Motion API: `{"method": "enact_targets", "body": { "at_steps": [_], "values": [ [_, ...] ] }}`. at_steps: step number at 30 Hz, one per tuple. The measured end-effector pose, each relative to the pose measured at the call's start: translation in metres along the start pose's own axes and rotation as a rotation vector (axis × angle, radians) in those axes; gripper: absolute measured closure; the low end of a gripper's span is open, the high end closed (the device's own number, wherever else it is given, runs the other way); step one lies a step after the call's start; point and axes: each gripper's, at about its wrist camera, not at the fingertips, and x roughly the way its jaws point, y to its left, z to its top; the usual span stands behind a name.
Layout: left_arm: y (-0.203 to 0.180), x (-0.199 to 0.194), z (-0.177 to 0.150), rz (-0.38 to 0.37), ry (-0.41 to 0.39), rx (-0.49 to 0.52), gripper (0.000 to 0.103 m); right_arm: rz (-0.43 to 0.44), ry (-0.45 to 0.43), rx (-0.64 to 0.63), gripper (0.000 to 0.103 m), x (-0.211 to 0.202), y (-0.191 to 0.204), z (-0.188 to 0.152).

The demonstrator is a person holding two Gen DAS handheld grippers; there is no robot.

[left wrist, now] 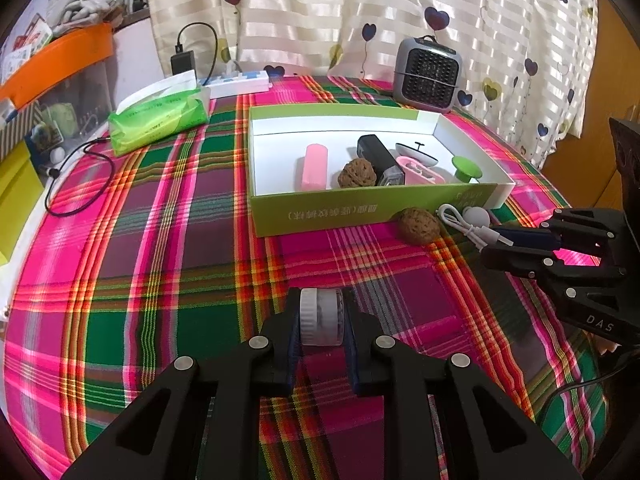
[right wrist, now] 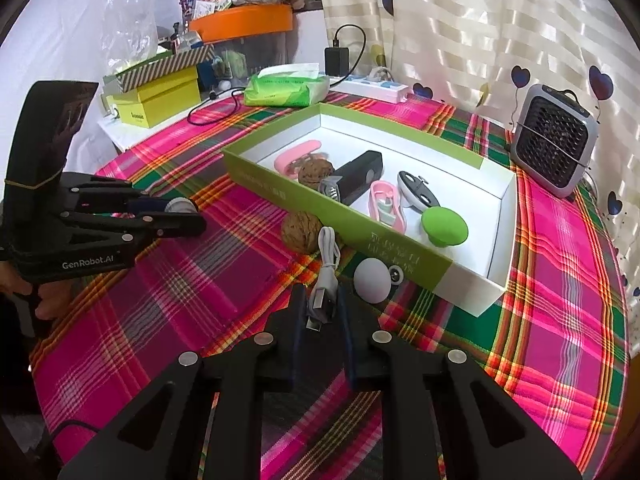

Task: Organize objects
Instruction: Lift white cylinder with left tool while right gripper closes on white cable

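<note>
We saw the white ribbed cap (left wrist: 321,316) clamped between the left gripper (left wrist: 322,322) fingers above the plaid cloth (left wrist: 160,280), right gripper (right wrist: 320,316) partly open around the white cable's plug (right wrist: 320,312), near the green box (right wrist: 280,194), contact hard to tell.

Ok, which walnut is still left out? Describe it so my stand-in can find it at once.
Start at the green-sided box on the plaid tablecloth. Against its outer near wall lies a walnut, touching the white USB cable, with a white ball beyond. Its twin sits inside the box by the black device; this one is outside.
</note>
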Motion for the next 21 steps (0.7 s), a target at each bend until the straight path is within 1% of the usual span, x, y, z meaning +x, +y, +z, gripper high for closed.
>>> {"method": "enact_targets", "body": {
  "at_steps": [16,21],
  "values": [
    [-0.007,-0.007,0.003,0.004,-0.052,0.009,0.086,0.018,-0.091,0.022,0.087,-0.014,-0.001,0.002],
    [-0.011,-0.007,0.005,0.008,-0.056,0.010,0.086,0.018,-0.112,0.036,0.087,-0.018,-0.003,0.002]
  ]
}}
